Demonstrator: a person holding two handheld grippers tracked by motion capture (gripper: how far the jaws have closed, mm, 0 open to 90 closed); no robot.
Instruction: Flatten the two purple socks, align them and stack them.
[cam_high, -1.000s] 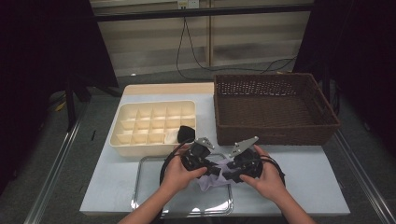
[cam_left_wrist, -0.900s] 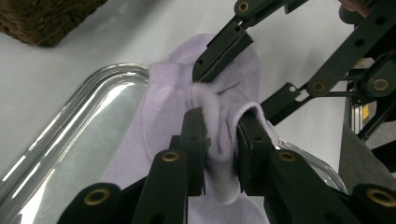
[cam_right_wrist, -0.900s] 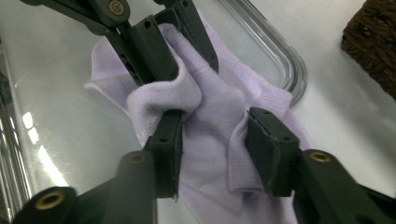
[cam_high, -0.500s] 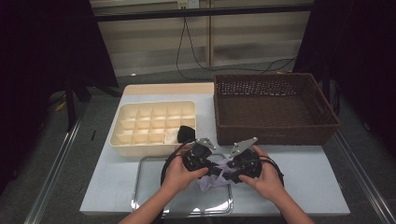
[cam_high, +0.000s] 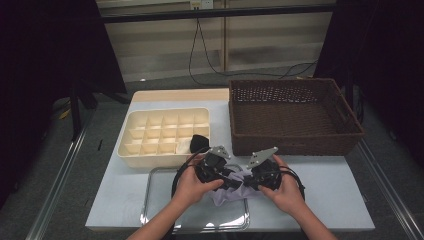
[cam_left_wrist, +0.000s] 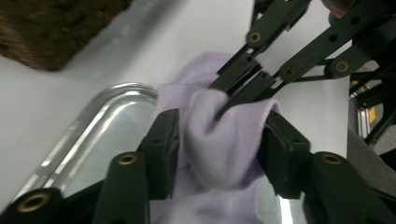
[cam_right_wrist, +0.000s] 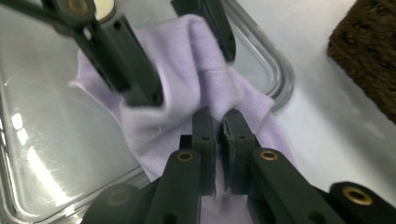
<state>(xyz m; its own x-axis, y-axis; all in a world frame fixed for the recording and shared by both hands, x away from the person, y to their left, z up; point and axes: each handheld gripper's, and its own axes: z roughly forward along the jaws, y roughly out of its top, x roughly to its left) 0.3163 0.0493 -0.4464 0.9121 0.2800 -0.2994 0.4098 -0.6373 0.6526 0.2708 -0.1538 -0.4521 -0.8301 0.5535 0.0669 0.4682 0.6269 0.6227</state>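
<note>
Two grippers meet over the metal tray (cam_high: 150, 210). Your right gripper (cam_right_wrist: 217, 122), jaws just closing, pinches a fold of the lilac sock (cam_left_wrist: 224, 140). Your left gripper (cam_left_wrist: 217, 140), jaws just opening, straddles the sock loosely, directly opposite the right gripper across the tray's right end.

The right gripper (cam_right_wrist: 218, 123) had its two black jaws drawn nearly together, having just been closing, with a fold of the lilac cloth (cam_right_wrist: 187, 79) pinched between the pads. The cloth lay bunched over the rim of a clear tray (cam_right_wrist: 56, 154), part inside it and part on the white table (cam_right_wrist: 336, 116). Beyond the pinch, the left gripper (cam_right_wrist: 187, 56) came in from the top with its jaws set apart, one on each side of a raised fold of the same cloth. A corner of the brown woven basket (cam_right_wrist: 369, 51) stood at the upper right, apart from the cloth.
</note>
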